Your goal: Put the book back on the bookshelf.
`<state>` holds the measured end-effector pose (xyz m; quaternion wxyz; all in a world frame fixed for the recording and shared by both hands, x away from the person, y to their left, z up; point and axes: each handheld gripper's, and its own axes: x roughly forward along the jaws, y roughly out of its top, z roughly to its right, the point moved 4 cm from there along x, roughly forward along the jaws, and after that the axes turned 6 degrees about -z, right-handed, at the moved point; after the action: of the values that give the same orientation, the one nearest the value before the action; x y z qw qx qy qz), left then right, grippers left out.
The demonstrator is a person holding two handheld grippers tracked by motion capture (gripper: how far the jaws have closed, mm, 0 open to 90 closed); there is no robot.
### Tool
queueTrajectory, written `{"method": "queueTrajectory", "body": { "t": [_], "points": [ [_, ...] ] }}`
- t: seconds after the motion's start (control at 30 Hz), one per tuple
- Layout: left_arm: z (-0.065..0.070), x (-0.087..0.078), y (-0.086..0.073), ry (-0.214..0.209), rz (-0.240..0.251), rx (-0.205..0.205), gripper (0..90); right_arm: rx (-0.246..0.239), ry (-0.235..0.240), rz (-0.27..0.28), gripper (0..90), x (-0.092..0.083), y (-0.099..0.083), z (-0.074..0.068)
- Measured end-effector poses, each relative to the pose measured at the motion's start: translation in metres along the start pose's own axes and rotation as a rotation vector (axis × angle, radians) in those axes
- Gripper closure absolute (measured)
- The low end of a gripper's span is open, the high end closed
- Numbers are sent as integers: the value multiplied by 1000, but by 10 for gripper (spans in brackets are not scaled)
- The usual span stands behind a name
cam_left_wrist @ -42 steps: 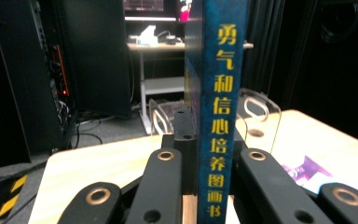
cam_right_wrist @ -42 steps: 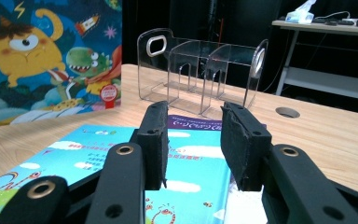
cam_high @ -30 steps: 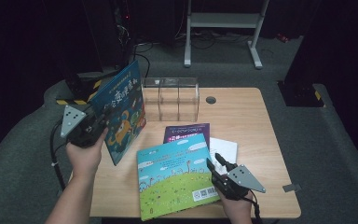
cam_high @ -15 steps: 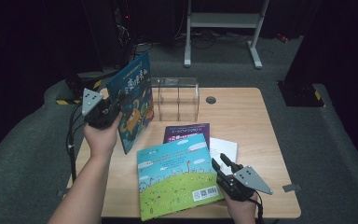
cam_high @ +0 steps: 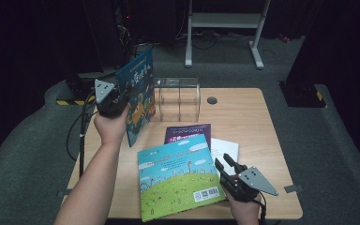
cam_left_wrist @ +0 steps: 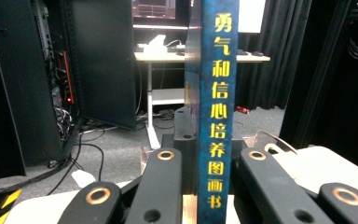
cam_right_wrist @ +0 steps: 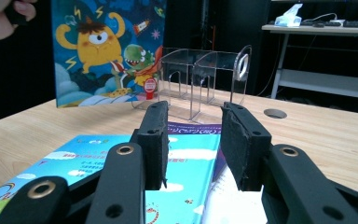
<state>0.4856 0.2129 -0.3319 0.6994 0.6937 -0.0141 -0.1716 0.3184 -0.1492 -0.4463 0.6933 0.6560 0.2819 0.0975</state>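
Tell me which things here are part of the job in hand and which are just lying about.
In the job:
- blue monster book, upright, clamped in the left gripper
- clear acrylic rack beside it

Lying about:
- green-and-blue book, flat on the table
- purple book under it
- white sheet
- right gripper, open, empty

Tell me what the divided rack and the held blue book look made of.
The divided rack looks like clear acrylic: see-through walls with glinting edges, though glass can't be ruled out. The blue picture book seems to be paper with a glossy printed cover, stiff enough to stand upright in the left gripper.
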Motion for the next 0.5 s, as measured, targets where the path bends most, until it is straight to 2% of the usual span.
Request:
{"method": "queueTrajectory", "body": {
  "t": [0.2,0.33,0.5],
  "points": [
    [1,18,1,19,6,14,834,8,0,3,621,-1,0,1],
    [0,29,4,25,9,-6,834,14,-4,9,622,-3,1,3],
    [0,41,5,38,12,-6,834,16,3,12,623,-3,1,3]
  ]
}}
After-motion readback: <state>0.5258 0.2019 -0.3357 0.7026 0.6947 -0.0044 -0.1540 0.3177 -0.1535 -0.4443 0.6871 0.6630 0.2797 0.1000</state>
